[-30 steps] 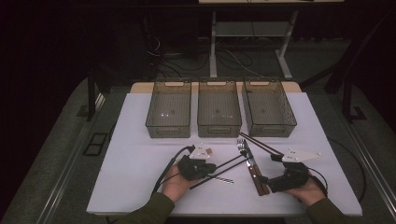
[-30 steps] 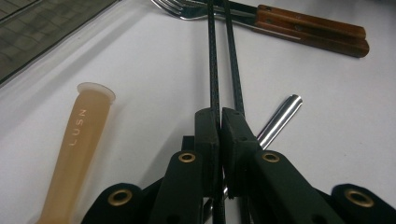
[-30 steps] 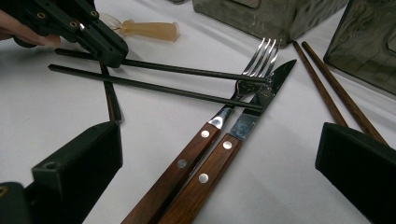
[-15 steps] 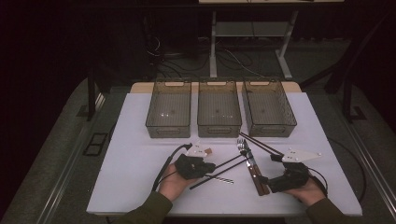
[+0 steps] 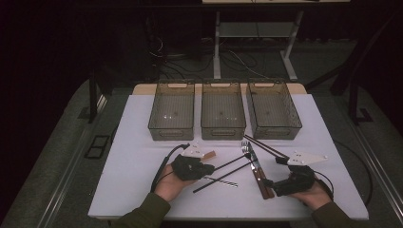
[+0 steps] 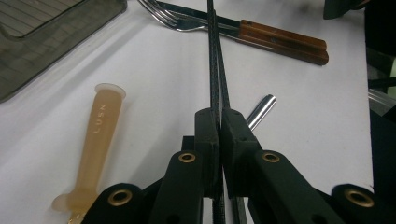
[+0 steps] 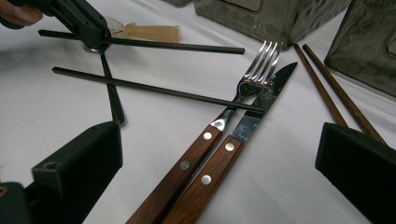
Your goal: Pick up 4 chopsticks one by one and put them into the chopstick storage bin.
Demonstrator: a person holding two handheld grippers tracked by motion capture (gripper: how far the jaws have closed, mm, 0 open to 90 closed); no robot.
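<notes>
We stood in what looked like a lab or recording room, not a home. A white sheet covered the desk (image 5: pixel 142 190), with three identical grey bins (image 5: pixel 223 116) lined up along its far edge. Around it we saw dark carpet, loose cables (image 5: pixel 237 59) on the floor, and the metal legs of another bench (image 5: pixel 217 45) behind.

The spoon (image 6: pixel 93 149) bowl runs off the left gripper view's bottom edge.
</notes>
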